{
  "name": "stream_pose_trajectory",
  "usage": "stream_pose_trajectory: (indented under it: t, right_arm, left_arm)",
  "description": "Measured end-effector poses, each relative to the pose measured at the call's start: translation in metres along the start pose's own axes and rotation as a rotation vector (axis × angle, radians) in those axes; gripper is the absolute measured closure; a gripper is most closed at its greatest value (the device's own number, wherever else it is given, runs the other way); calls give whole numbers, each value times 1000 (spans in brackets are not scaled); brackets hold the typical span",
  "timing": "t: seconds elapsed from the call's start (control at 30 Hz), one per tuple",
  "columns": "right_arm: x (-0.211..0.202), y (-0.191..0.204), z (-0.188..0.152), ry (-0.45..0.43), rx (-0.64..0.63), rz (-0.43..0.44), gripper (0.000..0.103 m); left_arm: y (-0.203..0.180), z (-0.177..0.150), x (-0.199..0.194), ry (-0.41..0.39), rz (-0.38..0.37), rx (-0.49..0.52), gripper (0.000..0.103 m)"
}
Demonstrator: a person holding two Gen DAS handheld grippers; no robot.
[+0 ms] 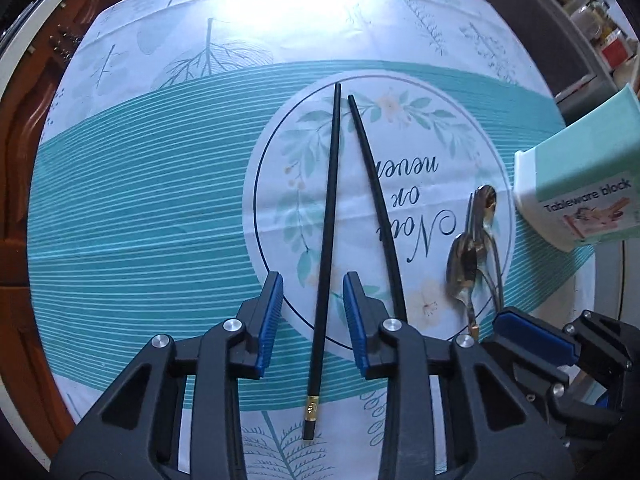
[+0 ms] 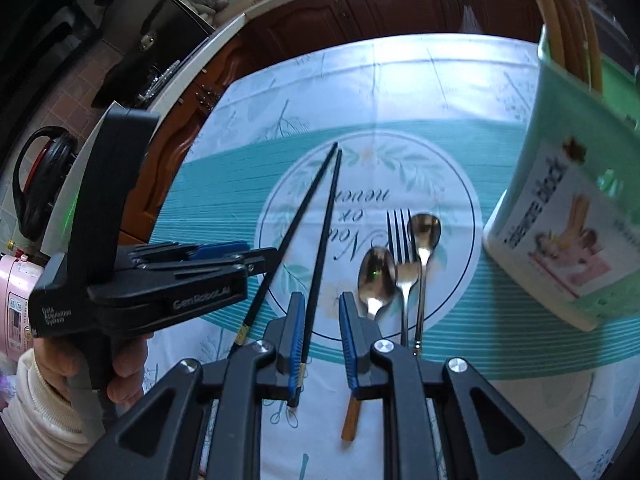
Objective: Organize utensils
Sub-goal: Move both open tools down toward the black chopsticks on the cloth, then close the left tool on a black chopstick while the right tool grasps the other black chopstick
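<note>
Both my left gripper (image 1: 313,318) and right gripper (image 2: 322,344) stand open, each straddling one thin, stiff, slippery chopstick (image 1: 329,216); I would grip near the thicker end.

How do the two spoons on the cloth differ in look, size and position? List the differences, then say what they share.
The left spoon has a larger, oval bowl; the right spoon has a smaller, rounder one. The left spoon ends in a brown wooden-looking handle; the right spoon shows a thin metal stem with a gold band. The left spoon lies left of the fork, the right spoon on its other side, bowl farther up the cloth. Both are shiny metal, lying flat, bowls pointing away.
</note>
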State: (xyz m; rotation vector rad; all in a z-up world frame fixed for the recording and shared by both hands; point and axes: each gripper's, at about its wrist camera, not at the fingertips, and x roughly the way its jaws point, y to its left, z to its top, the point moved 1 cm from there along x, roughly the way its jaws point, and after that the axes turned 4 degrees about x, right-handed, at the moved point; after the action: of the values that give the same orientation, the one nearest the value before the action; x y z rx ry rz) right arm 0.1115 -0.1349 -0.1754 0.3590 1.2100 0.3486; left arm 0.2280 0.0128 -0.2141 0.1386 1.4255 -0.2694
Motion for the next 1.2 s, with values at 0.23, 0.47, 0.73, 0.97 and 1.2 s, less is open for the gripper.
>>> stream_pose_trajectory:
  t: [0.23,0.47,0.73,0.97,1.2]
  right_arm:
    - [6,-3,-3,19,14,13,86]
    - [8,-3,-2,35,13,25,86]
    - [15,-1,2,65,35,34,86]
    - [33,13,14,138,45,-23,78]
    - [64,36,25,239,35,-167,73]
  left_arm:
    - [-17,12,7,65,64,65,88]
    - [-18,16,11,81,36,36,99]
    - [12,-21,3,15,-28,-113,99]
    - [27,-47,-8,-32,-62,-175,99]
    - [37,-73,-18,-77,-59,-198,99]
